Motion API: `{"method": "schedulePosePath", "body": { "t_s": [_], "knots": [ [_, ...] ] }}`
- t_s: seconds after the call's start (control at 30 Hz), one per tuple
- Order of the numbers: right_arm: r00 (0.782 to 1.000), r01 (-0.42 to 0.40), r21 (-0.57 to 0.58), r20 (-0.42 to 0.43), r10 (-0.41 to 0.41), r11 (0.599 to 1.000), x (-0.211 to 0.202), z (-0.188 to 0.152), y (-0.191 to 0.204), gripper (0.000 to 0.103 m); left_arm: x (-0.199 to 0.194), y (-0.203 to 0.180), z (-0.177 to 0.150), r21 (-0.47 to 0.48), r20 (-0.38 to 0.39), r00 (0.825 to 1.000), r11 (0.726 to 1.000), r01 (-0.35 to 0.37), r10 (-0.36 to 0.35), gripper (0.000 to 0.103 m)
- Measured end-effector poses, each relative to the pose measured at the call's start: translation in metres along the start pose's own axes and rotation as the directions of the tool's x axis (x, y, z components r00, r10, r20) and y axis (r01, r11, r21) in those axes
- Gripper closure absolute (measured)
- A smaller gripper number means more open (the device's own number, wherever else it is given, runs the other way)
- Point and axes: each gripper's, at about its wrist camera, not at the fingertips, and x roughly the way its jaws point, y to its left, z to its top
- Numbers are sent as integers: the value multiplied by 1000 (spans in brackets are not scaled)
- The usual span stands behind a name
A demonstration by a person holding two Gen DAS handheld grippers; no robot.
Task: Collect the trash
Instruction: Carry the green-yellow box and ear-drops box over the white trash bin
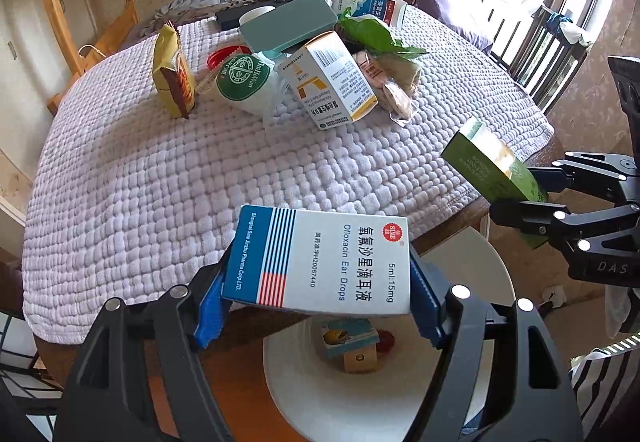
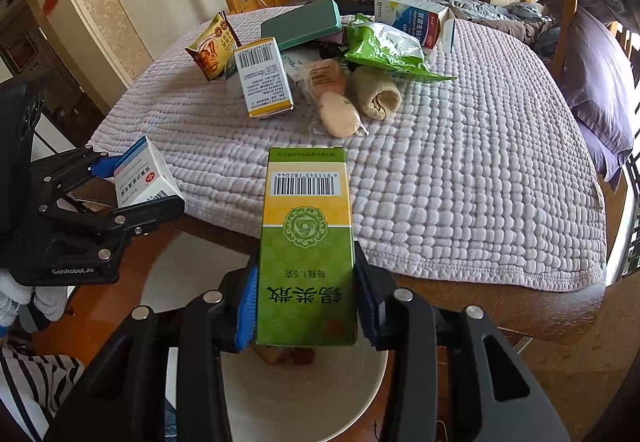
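My left gripper (image 1: 320,306) is shut on a white and blue ear drops box (image 1: 324,258), held above a white trash bin (image 1: 320,394) that has a few boxes inside. My right gripper (image 2: 306,306) is shut on a green and yellow box (image 2: 306,242), held over the same bin (image 2: 280,402). The other gripper shows in each view: the right one (image 1: 516,194) with the green box (image 1: 492,170), the left one (image 2: 132,194) with the ear drops box (image 2: 144,178). More trash lies on the quilted table (image 1: 200,178): a yellow and white medicine box (image 1: 332,82), a yellow snack packet (image 1: 172,70), a green wrapper (image 1: 372,34).
Also on the table are a green-labelled bag (image 1: 248,82), a grey-green case (image 1: 288,22), a blue and white box (image 1: 368,6), packaged pastries (image 2: 336,110) and a rolled cloth (image 2: 376,90). A bed (image 2: 592,74) stands to the right, wooden furniture behind.
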Motion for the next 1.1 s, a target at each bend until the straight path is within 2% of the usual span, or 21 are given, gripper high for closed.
{"method": "schedulePosePath", "body": {
  "t_s": [0.57, 1.1],
  "knots": [
    [1000, -16, -16, 3, 16, 1000, -16, -31, 12, 62, -18, -13, -29, -1, -19, 1000, 1000, 15, -15, 28],
    [998, -25, -38, -57, 22, 999, -11, -61, 20, 62, -15, -22, -56, 11, -76, 997, 1000, 26, -25, 28]
  ]
}}
